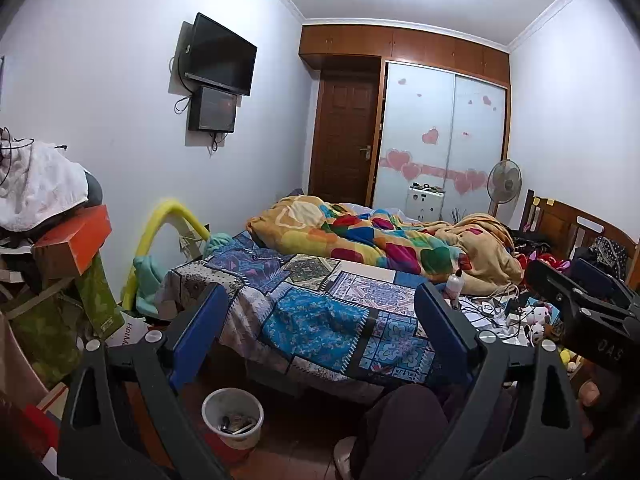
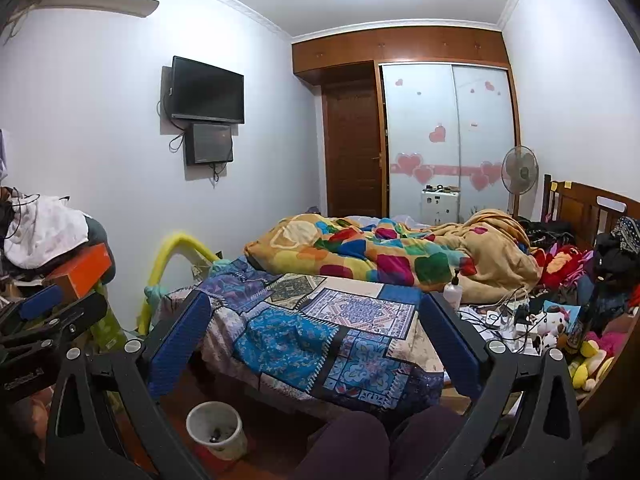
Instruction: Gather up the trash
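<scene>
Both tools are held above the floor at the foot of a bed [image 1: 320,312], facing down the room. The left hand-held gripper [image 1: 320,328] has its two blue ribbed pads [image 1: 202,320] spread wide with nothing between them. The right hand-held gripper [image 2: 316,332] stands the same way, spread and empty, and also shows at the right edge of the left view.

One white plastic trash bucket [image 1: 232,418] stands on the reddish floor near the bed's corner. It is round, scuffed inside, and holds a few small dark scraps too blurred to name.

The bed carries a flat patchwork cover [image 2: 320,320] in blue and purple prints, and beyond it one thick, rumpled fleece blanket [image 2: 380,256] with coloured hearts. One clear pump bottle [image 2: 453,290] stands upright near tangled white cables and chargers [image 2: 504,316], whose number cannot be counted. Plush toys [image 2: 588,360] lie heaped at the right, partly cut off.

At the left, an orange box [image 1: 72,240] sits in a stack under white cloth. Two dark screens [image 1: 218,56] hang on the wall.
</scene>
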`<state>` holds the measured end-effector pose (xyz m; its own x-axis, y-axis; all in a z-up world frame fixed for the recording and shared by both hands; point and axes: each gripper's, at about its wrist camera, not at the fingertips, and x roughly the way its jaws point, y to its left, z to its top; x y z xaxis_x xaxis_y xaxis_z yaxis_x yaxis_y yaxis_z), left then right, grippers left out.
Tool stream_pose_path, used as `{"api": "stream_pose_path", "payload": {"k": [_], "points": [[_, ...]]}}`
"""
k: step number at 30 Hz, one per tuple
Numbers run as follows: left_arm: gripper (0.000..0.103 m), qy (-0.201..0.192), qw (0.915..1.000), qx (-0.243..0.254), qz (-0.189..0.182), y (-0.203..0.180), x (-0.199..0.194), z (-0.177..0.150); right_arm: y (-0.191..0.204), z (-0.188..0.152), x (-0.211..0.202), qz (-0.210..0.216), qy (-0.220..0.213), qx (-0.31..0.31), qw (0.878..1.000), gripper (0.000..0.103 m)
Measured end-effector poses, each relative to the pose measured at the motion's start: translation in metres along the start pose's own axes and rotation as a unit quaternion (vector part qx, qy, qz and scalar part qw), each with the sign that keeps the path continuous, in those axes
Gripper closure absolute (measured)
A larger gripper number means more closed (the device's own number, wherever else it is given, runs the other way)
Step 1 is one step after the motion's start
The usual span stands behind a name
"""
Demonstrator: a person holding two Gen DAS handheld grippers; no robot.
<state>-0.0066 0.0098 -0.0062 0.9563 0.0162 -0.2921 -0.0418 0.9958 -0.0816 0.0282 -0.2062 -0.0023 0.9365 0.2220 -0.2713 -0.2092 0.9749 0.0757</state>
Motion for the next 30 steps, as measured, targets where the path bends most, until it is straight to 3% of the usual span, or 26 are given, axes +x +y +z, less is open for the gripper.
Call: {"api": "stream_pose_path", "payload": {"k": [23,30], "points": [[0.007,0.003,0.9999,0.008,0.010,-0.0055,0.0025,-0.0034,-0.0051,0.0016,-0.0001,0.012,0.009,0.003,1.000,0.000],[0.001,-0.004,0.9998,0.004,0.018,0.0009,0.0016,-0.0041,-0.0047,0.0017,0.0000,0.012,0.009,0.003,1.000,0.000]]}}
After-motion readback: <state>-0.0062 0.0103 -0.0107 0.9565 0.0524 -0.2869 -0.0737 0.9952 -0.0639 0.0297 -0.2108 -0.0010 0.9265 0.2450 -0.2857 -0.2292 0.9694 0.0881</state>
